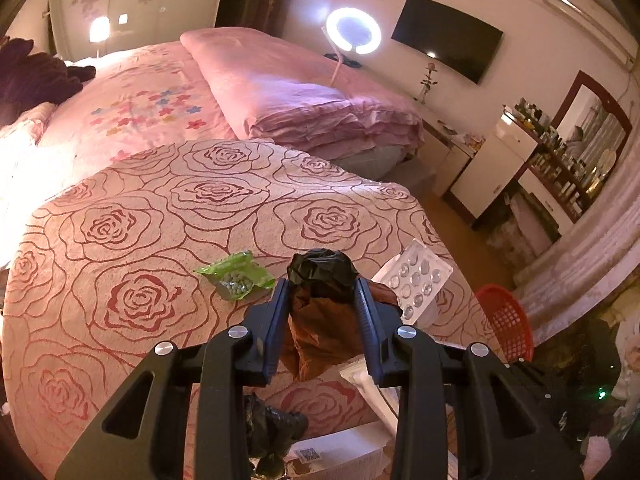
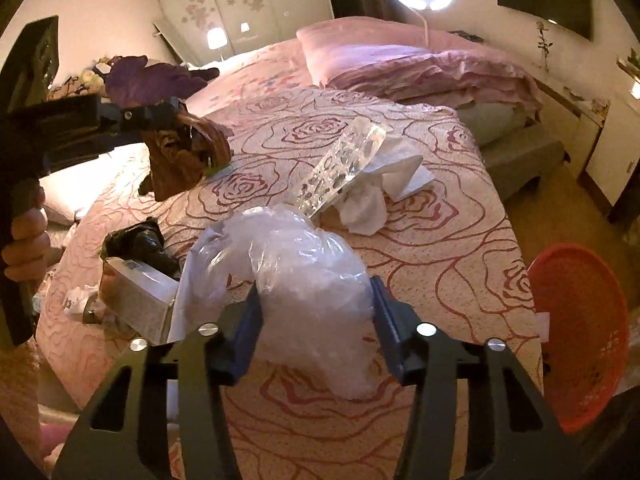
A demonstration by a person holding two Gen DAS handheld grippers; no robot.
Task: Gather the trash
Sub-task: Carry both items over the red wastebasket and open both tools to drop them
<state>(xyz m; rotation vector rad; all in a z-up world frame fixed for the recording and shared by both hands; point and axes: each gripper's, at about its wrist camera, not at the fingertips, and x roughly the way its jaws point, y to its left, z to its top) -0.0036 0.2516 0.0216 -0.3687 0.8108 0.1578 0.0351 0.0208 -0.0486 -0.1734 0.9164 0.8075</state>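
A crumpled brown-and-black wrapper (image 1: 320,304) sits clamped in the left gripper (image 1: 321,292), lifted clear of the rose-print bedspread (image 1: 140,216). The right gripper (image 2: 316,300) has a clear plastic bag (image 2: 296,264) between its fingers; pads look to be touching it both sides, but a firm squeeze can't be confirmed. To that claw's right, off the bed edge, waits the red basket (image 2: 580,332), seemingly w/ little or nothing in it, so collection looks early. Still left on the bed: green snack pouch (image 1: 236,276) just ahead-left of the left claw, clear blister tray (image 2: 344,164) & white tissue (image 2: 384,184) ahead of the right claw, black bag (image 2: 140,244) & white box (image 2: 140,292) to its left. The box carries a QR-type code; no brand or text is legible.
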